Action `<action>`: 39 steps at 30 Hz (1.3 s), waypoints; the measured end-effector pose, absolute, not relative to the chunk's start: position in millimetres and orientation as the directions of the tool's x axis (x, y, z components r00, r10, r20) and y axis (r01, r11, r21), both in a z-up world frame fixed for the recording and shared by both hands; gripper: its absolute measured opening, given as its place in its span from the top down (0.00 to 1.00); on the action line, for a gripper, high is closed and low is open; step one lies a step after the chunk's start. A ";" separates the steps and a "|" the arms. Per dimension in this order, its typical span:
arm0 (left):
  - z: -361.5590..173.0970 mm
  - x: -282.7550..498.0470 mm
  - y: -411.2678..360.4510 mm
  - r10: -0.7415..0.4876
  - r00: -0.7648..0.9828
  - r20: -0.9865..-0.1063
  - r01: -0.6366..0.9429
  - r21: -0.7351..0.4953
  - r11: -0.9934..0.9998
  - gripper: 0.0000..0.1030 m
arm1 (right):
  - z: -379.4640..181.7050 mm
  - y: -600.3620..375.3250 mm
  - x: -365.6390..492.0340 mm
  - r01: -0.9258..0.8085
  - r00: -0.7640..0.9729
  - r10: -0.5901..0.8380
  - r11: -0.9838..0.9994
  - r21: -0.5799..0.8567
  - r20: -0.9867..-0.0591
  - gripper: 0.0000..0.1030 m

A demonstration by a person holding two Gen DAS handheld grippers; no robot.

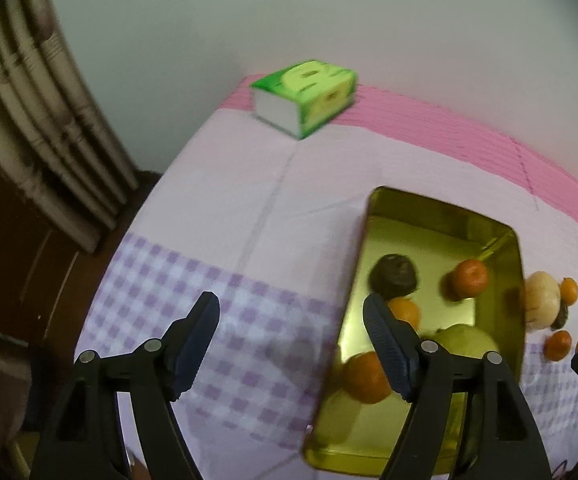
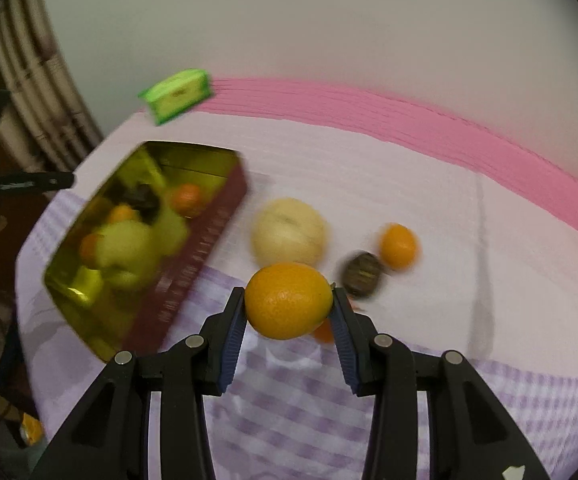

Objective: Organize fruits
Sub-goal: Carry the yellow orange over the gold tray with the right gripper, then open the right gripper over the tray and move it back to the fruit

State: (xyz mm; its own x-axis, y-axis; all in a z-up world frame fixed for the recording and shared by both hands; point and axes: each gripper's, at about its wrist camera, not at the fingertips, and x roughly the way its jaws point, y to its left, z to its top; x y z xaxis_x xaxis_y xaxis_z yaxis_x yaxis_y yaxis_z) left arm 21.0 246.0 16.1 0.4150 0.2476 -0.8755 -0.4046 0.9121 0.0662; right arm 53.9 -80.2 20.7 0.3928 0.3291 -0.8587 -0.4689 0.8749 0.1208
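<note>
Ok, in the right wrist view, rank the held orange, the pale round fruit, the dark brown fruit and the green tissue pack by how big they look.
1-2. Held orange and pale round fruit: alike; the orange is nearer the camera, so unsure.
3. Green tissue pack, though far off and blurred.
4. Dark brown fruit, smallest.

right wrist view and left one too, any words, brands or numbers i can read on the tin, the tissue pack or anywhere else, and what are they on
Nothing can be read with confidence in either view.
Gold tin, maroon side wall: a row of pale lettering, too blurred to read.
Green tissue pack: printed shapes on its top and end, blurred; no letters can be made out.
Black bar at the left edge: a small pale mark, too small to read.
Orange in the right gripper: no sticker or mark.
</note>
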 end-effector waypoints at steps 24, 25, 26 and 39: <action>-4.2 -7.0 301.3 0.298 0.353 -0.887 -0.590 0.036 0.807 0.27 | -6.6 123.1 98.5 -0.701 0.222 0.387 0.702 0.130 -0.895 0.62; -4.3 -7.0 301.3 0.297 0.352 -0.888 -0.588 0.037 0.808 0.27 | -9.2 126.2 100.0 -0.698 0.217 0.384 0.704 0.133 -0.897 0.62; -4.8 -7.0 301.2 0.297 0.350 -0.888 -0.586 0.039 0.809 0.27 | -10.4 126.7 101.4 -0.696 0.215 0.381 0.705 0.133 -0.899 0.62; -8.6 -5.1 296.9 0.289 0.344 -0.893 -0.575 0.042 0.817 0.27 | -30.7 127.8 108.7 -0.685 0.200 0.335 0.720 0.113 -0.921 0.62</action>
